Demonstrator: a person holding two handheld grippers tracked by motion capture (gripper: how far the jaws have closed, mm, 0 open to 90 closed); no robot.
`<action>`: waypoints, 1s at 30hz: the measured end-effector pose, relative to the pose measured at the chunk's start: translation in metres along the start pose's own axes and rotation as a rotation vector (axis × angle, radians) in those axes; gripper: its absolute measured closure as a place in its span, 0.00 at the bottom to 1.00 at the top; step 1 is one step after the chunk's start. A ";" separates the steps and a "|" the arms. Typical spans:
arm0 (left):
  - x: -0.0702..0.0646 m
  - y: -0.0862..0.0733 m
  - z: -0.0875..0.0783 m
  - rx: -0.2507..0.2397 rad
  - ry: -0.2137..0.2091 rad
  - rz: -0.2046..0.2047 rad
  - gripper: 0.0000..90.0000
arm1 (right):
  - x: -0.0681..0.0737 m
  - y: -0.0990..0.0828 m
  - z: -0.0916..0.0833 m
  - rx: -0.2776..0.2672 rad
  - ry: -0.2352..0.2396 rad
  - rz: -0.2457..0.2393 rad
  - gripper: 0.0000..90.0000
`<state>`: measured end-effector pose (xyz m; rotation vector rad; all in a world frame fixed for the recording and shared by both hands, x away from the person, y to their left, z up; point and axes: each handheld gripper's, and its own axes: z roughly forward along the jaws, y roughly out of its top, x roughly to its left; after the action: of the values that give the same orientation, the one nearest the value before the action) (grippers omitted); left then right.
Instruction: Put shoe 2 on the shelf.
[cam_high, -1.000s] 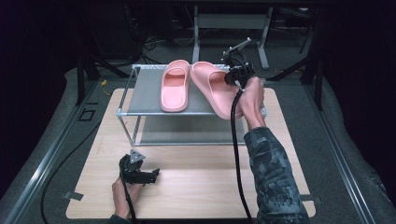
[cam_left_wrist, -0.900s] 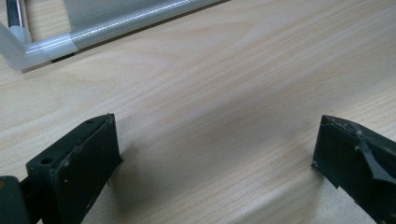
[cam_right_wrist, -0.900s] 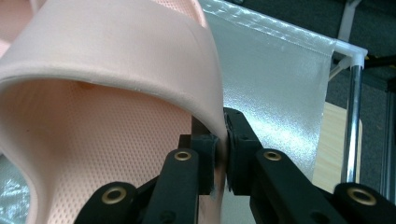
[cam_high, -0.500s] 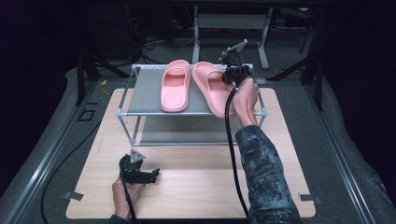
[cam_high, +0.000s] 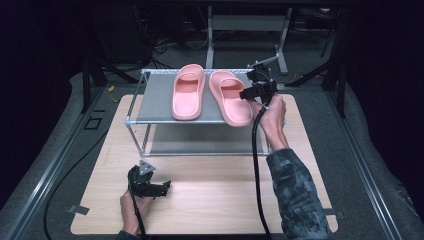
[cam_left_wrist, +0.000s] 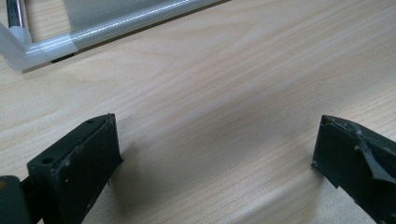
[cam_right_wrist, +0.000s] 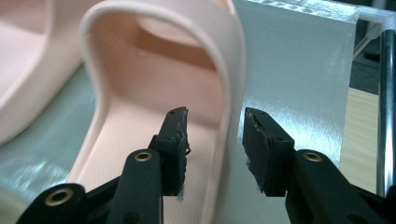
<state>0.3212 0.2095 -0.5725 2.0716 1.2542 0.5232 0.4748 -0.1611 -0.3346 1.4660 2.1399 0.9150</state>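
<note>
Two pink slippers sit side by side on the top shelf of the rack (cam_high: 150, 107), toes pointing away, and the right gripper (cam_high: 252, 89) is at the outer edge of the right slipper (cam_high: 230, 97). In the right gripper view its jaws have just been opening: they stand a little apart, one pad inside the slipper's wall (cam_right_wrist: 231, 70), one outside, with a sliver of daylight either side, so the rim sits between them but isn't pinched. That reads as a release, the slipper left resting on the shelf beside the left slipper (cam_high: 188, 90), neatly paired. Down at the near edge of the desk (cam_high: 225, 200), the left gripper (cam_high: 162, 187) rests low over bare wood, jaws spread wide, holding nothing, parked out of the way so the working hand has room.
</note>
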 end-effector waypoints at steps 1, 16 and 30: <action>0.000 0.000 0.000 0.000 0.000 0.000 0.00 | -0.002 -0.005 -0.002 0.002 0.035 -0.003 0.75; 0.000 0.000 0.000 0.000 0.001 -0.002 0.00 | 0.019 -0.004 0.011 -0.025 0.071 0.032 0.77; 0.000 0.000 0.000 0.002 0.003 -0.002 0.00 | -0.003 -0.025 -0.002 -0.023 0.211 0.133 0.53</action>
<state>0.3211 0.2094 -0.5723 2.0721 1.2584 0.5242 0.4582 -0.1708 -0.3505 1.5783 2.1890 1.1854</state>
